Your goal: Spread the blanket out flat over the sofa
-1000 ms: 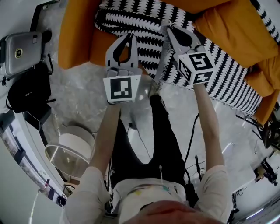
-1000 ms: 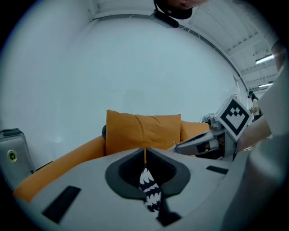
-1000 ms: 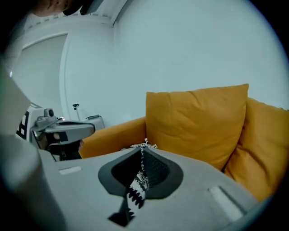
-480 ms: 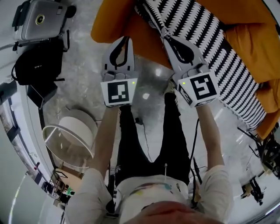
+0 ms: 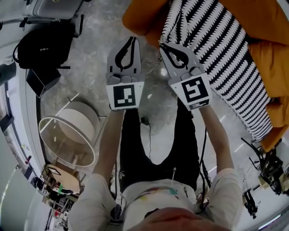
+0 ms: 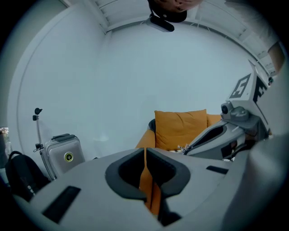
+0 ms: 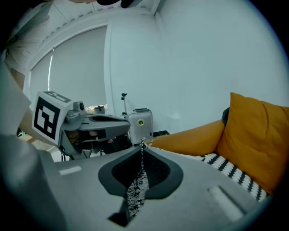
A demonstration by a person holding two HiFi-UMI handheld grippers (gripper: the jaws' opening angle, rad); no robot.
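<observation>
A black-and-white zigzag blanket [image 5: 212, 40] lies along the orange sofa [image 5: 144, 16], and one end of it comes off the sofa's near corner. My right gripper [image 5: 162, 45] is shut on that end. In the right gripper view the patterned cloth [image 7: 135, 189] fills the slot between the jaws, and a thread sticks out at my right gripper's tips [image 7: 142, 148]. My left gripper [image 5: 129, 39] is beside it over the floor, shut with nothing in it. In its own view my left gripper [image 6: 145, 151] points toward an orange cushion [image 6: 180, 128].
A silver suitcase [image 5: 54, 6] and a black backpack [image 5: 43, 45] stand on the floor at the left. A round glass side table over a white stool [image 5: 67, 140] is near my left arm. Cables [image 5: 146, 124] run on the floor, and stands [image 5: 271, 173] are at the right.
Both grippers have drawn back from the sofa seat to over the floor by its corner. The right one has kept its grip and pulled the blanket's end along.
</observation>
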